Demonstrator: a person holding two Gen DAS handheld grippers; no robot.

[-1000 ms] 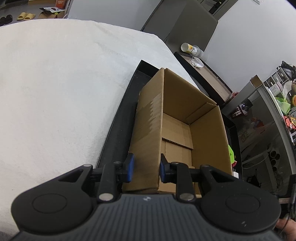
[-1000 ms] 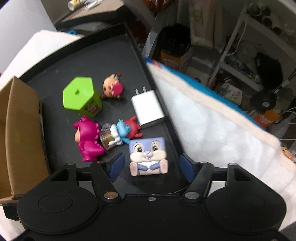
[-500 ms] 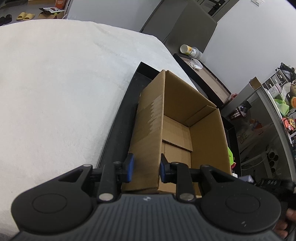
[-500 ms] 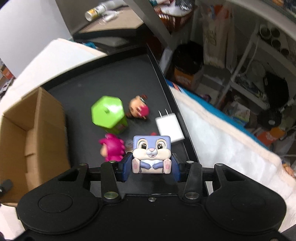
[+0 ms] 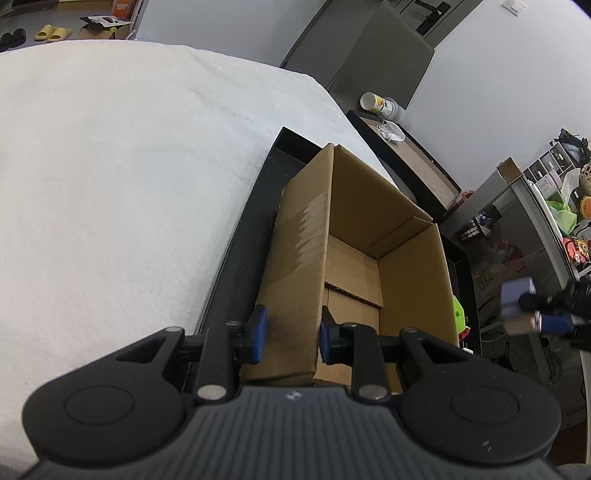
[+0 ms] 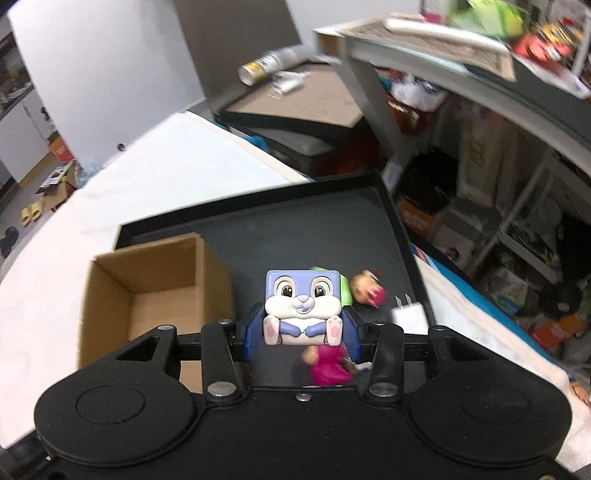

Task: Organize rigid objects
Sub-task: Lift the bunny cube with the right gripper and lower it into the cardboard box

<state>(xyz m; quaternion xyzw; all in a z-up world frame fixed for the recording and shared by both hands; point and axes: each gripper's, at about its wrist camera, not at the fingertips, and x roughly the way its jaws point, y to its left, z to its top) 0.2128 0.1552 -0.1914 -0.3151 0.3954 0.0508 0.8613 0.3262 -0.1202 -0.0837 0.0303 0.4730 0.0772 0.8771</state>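
Box (image 6: 147,291): one; loose toys: four.

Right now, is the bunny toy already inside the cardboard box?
No, the bunny toy is held in the right gripper beside the empty cardboard box.

left tongs (image 5: 289,334) clamped, right tongs (image 6: 302,329) gripping — raised

1. Plain white walls (image 5: 461,85) run along the top of the left wrist view.
2. Big white cloth-covered surface (image 5: 110,184) fills its left half.
3. Cluttered shelving (image 6: 480,92) on the right of the right wrist view, kinda blurry.
4. Low wood-topped side table (image 6: 295,99), upper middle.
5. Yellow slippers (image 5: 53,33) on the floor, top left.
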